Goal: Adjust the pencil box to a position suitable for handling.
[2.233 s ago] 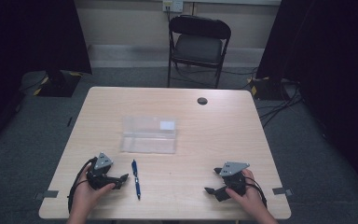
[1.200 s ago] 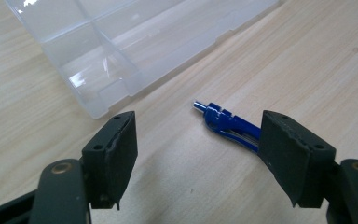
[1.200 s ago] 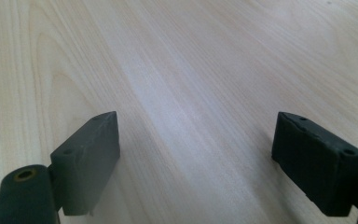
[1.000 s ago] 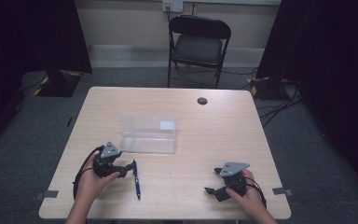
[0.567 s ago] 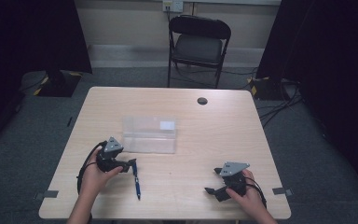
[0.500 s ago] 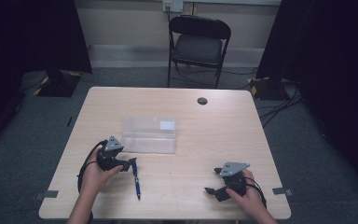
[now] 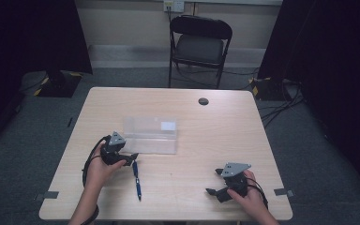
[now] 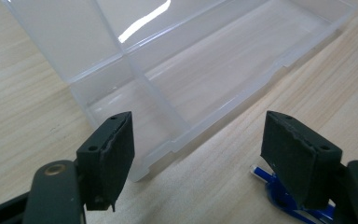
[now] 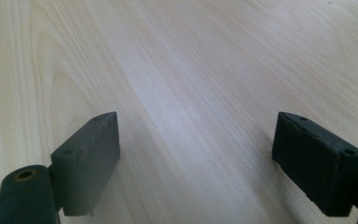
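A clear plastic case lies open on the wooden table, its lid raised at the back. In the left gripper view the case shows two empty compartments. A blue pen lies just in front of the case; its tip peeks out by the right jaw. My left gripper hovers at the pen's far end near the case's front left corner, open with nothing between its pads. My right gripper rests low at the front right, open over bare wood.
A small dark round disc sits near the table's far edge. A black folding chair stands behind the table. Cables lie on the floor at the right. Tape marks flag the front corners.
My left gripper has moved forward and to the right, from beside the pen to its far end by the case. The right gripper has kept still.
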{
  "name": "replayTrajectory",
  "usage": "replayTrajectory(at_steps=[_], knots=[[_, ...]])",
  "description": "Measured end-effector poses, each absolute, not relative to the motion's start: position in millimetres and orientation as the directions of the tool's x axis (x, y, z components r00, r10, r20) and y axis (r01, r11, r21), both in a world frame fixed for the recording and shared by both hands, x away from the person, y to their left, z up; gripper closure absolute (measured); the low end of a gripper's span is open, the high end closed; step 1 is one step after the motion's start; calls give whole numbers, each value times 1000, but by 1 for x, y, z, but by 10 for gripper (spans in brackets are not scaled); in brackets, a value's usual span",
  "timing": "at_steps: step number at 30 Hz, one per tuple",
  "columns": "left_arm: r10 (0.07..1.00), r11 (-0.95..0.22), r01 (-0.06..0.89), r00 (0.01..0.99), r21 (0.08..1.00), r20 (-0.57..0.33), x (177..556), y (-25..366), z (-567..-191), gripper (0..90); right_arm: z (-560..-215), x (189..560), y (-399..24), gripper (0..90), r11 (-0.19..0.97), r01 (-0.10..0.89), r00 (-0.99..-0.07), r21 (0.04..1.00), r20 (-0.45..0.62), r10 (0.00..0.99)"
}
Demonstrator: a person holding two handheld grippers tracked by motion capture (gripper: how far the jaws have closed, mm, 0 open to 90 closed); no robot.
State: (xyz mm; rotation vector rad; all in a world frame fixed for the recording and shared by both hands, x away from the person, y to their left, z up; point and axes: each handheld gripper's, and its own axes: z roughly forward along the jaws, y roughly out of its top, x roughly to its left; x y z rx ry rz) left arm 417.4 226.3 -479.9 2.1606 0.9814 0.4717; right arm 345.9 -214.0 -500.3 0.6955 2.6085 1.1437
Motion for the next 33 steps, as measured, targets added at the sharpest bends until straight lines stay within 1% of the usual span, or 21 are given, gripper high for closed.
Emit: replayTrajectory(at_steps=[2,6,7,8,9,13,14,15,17,18,19,20,21,23,25,27,28,29,30,33], knots=[[761,-458,505,648,731,29,419,225,-480,260,-500,346,-214,142,587,337,-866,736,-2,499],[752,-489,488,655,723,66,423,221,-479,269,-500,346,-214,142,587,337,-867,736,-2,499],[753,-487,498,656,718,56,423,220,-480,270,-500,346,-214,142,588,336,-867,736,-2,499],[754,-471,500,656,727,38,424,221,-483,289,-500,346,-214,142,588,336,-867,736,-2,499],[754,-471,500,656,727,38,424,221,-483,304,-500,346,-214,142,588,336,-867,736,-2,499],[762,-465,516,646,719,30,424,226,-489,326,-500,346,-214,142,587,337,-866,736,-2,499],[759,-472,509,650,720,38,424,226,-490,351,-500,346,-214,142,588,337,-867,736,-2,499],[764,-460,507,644,729,34,423,226,-491,359,-500,346,-214,142,587,337,-867,736,-2,499],[762,-475,504,646,721,49,423,225,-491,361,-500,346,-214,142,588,336,-867,736,-2,498],[769,-476,514,637,714,53,423,225,-490,374,-500,346,-214,142,588,336,-867,736,-2,499],[771,-480,516,634,709,60,423,225,-489,408,-500,346,-214,142,588,336,-867,736,-2,498],[779,-461,527,626,714,41,423,223,-489,419,-500,346,-214,142,588,336,-867,736,-2,499],[780,-461,529,625,712,40,422,222,-490,422,-500,346,-214,141,588,336,-867,736,-2,499],[778,-480,521,624,706,68,421,222,-489,437,-500,346,-214,142,588,336,-867,736,-2,498],[782,-480,537,620,694,62,420,220,-488,482,-500,346,-214,142,588,336,-867,736,-2,499],[789,-469,540,611,699,57,419,219,-488,492,-500,346,-214,142,588,336,-867,736,-2,498],[789,-465,548,612,695,45,418,218,-488,538,-500,346,-214,142,588,336,-867,736,-2,499],[792,-458,565,610,686,28,416,217,-488,538,-500,346,-214,142,588,336,-867,736,-2,499],[792,-460,570,610,681,25,415,217,-487,565,-500,346,-214,142,588,336,-867,736,-2,499],[787,-466,567,616,679,26,412,216,-487,583,-500,346,-214,142,588,336,-867,736,-3,499]])
